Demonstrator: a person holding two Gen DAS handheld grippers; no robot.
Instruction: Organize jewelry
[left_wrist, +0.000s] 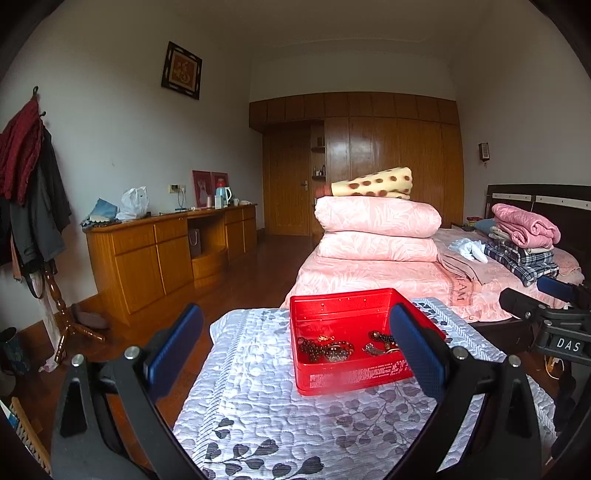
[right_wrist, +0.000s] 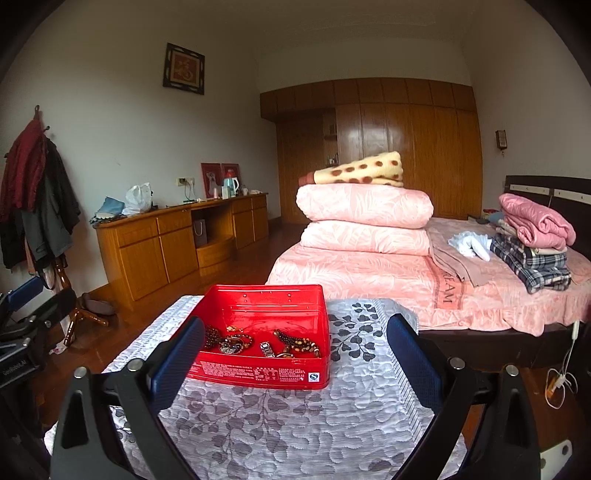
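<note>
An open red tin box (left_wrist: 347, 376) (right_wrist: 258, 373) stands on a quilted grey-and-white leaf-patterned cloth (left_wrist: 280, 424) (right_wrist: 295, 417). Inside lie beaded bracelets (left_wrist: 314, 347) (right_wrist: 299, 341), a round ornate piece (left_wrist: 337, 352) (right_wrist: 231, 345) and a small watch (right_wrist: 266, 349). My left gripper (left_wrist: 295, 350) is open and empty, held a little before the box, its right finger (left_wrist: 417, 354) overlapping the box's right side. My right gripper (right_wrist: 295, 354) is open and empty, the box just ahead toward its left finger (right_wrist: 177, 365). Each gripper shows at the edge of the other's view.
Behind the cloth is a bed (right_wrist: 369, 273) with stacked pink quilts (left_wrist: 376, 221), a spotted blanket and folded clothes (right_wrist: 532, 243). A wooden sideboard (left_wrist: 166, 251) runs along the left wall, a coat rack (left_wrist: 33, 192) at far left, wardrobes behind.
</note>
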